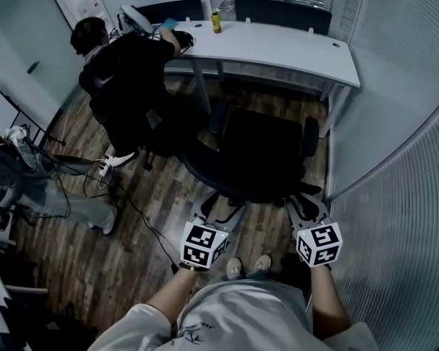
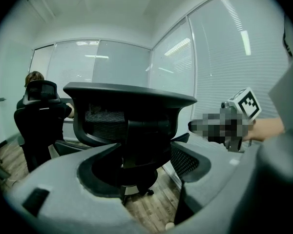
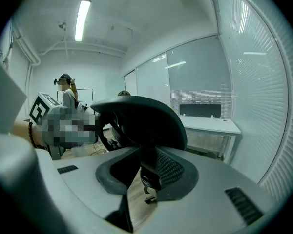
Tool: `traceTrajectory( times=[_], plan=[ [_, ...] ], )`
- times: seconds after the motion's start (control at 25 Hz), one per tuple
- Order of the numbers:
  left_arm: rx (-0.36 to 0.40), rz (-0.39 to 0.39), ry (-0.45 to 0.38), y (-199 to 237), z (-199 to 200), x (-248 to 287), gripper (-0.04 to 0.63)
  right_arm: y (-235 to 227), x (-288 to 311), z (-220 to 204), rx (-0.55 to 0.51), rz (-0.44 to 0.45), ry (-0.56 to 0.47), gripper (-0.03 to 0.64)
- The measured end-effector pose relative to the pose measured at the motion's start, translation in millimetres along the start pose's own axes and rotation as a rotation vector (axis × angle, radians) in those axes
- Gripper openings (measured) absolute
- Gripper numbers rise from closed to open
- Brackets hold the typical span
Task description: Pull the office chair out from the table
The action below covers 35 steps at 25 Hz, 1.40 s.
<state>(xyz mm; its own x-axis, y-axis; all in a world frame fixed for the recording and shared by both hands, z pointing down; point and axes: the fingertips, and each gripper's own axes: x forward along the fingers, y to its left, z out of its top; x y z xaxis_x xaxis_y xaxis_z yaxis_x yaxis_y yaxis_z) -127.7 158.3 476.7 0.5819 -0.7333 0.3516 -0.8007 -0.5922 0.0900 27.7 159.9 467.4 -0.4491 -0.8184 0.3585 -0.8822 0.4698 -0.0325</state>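
The black office chair (image 1: 260, 152) stands in front of the white table (image 1: 278, 50), its back towards me. My left gripper (image 1: 218, 212) is at the lower left edge of the backrest, my right gripper (image 1: 301, 202) at the lower right edge. In the left gripper view the grey jaws of the left gripper (image 2: 144, 155) enclose the dark frame of the chair back (image 2: 132, 116). In the right gripper view the right gripper (image 3: 149, 167) has its jaws close together around the mesh edge of the backrest (image 3: 136, 118). Both look shut on the chair.
A person (image 1: 128, 72) sits in another black chair at the table's left end. A can (image 1: 216, 22) stands on the table and two dark chairs (image 1: 282, 12) stand behind it. A glass wall with blinds (image 1: 402, 123) runs close on the right. Cables (image 1: 132, 203) lie on the wooden floor.
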Motion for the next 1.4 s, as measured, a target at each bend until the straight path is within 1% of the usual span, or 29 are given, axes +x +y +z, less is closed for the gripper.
traceTrajectory(
  times=[0.16,0.28,0.36,0.48,0.6,0.68,0.72,0.92,1.04,1.12,1.4],
  plan=[
    [-0.025,0.001,0.001,-8.7,-2.7,-9.0,0.316,12.7,-8.2,0.1,-0.001,0.029,-0.006,0.065],
    [-0.01,-0.005,0.01,-16.8,-5.0,-15.0,0.313,21.5,-11.6,1.4,0.006,0.045,-0.005,0.046],
    [0.008,-0.01,0.022,-22.3,-9.7,-17.0,0.277,26.8,-12.8,0.8,0.003,0.052,0.003,0.037],
    [0.003,-0.018,0.025,-29.2,-16.1,-19.6,0.236,34.3,-13.8,-5.0,0.005,0.063,0.024,0.017],
    [0.0,-0.03,0.01,-38.9,-10.0,-20.2,0.191,44.2,-15.5,-9.1,0.011,0.086,0.035,0.011],
    [0.005,-0.042,-0.003,-45.4,-6.3,-19.7,0.125,49.9,-16.4,-9.1,0.012,0.1,0.036,0.008],
    [0.008,-0.048,-0.005,-48.1,-6.0,-19.3,0.104,52.3,-16.8,-8.9,0.012,0.105,0.036,0.008],
    [0.028,-0.058,0.002,-58.1,-4.9,-18.1,0.052,58.8,-19.7,-11.2,0.028,0.116,0.045,0.008],
    [0.024,-0.053,0.002,-60.6,-5.4,-15.3,0.021,58.4,-21.2,-13.2,0.031,0.12,0.047,0.008],
    [0.02,-0.047,0.004,-61.4,-5.3,-14.0,0.011,57.6,-22.8,-12.5,0.034,0.119,0.046,0.008],
    [0.015,-0.043,0.004,-62.6,-2.9,-12.3,0.011,56.0,-25.0,-10.8,0.047,0.112,0.046,0.008]
  ],
)
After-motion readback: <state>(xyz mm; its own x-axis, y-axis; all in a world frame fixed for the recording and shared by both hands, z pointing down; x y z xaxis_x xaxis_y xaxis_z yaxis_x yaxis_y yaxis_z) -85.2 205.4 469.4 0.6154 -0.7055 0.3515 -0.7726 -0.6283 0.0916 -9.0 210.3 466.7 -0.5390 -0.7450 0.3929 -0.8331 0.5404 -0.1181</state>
